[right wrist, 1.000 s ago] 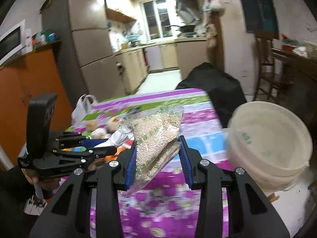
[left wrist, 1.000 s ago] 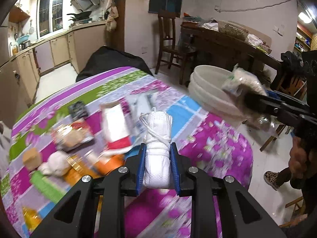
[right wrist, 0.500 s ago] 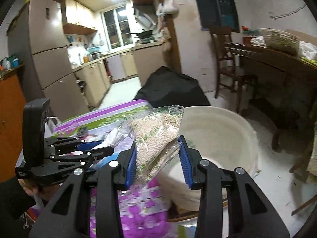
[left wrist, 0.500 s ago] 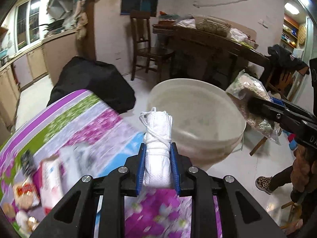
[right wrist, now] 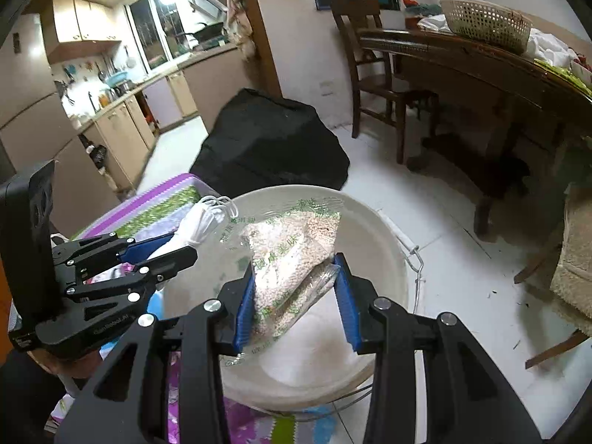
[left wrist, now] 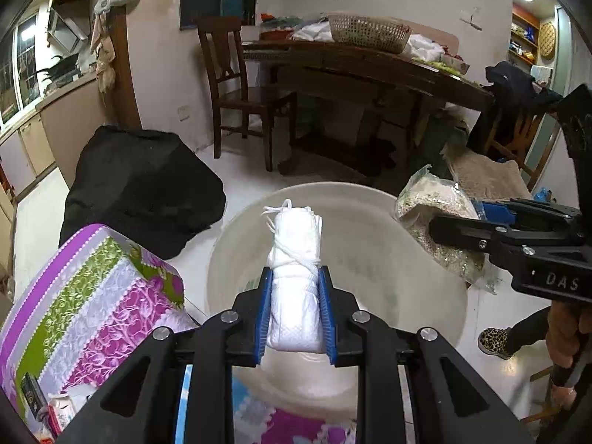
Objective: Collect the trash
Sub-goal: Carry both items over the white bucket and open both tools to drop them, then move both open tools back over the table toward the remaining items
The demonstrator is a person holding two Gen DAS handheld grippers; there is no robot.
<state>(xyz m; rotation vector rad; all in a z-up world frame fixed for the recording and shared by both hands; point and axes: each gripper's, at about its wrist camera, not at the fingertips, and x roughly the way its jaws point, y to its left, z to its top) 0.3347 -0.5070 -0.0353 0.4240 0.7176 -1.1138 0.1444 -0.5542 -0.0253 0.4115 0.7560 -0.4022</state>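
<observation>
A floral cloth (left wrist: 92, 296) is covering the table, and small packets (left wrist: 55, 407) are lying on it at the lower left corner of the left view; what they are is hard to tell. A white bucket (left wrist: 370, 199) is standing on the tiled floor (right wrist: 462, 259) just beside the table edge. A black bag (left wrist: 140, 185) is sitting on the floor behind the table.
</observation>
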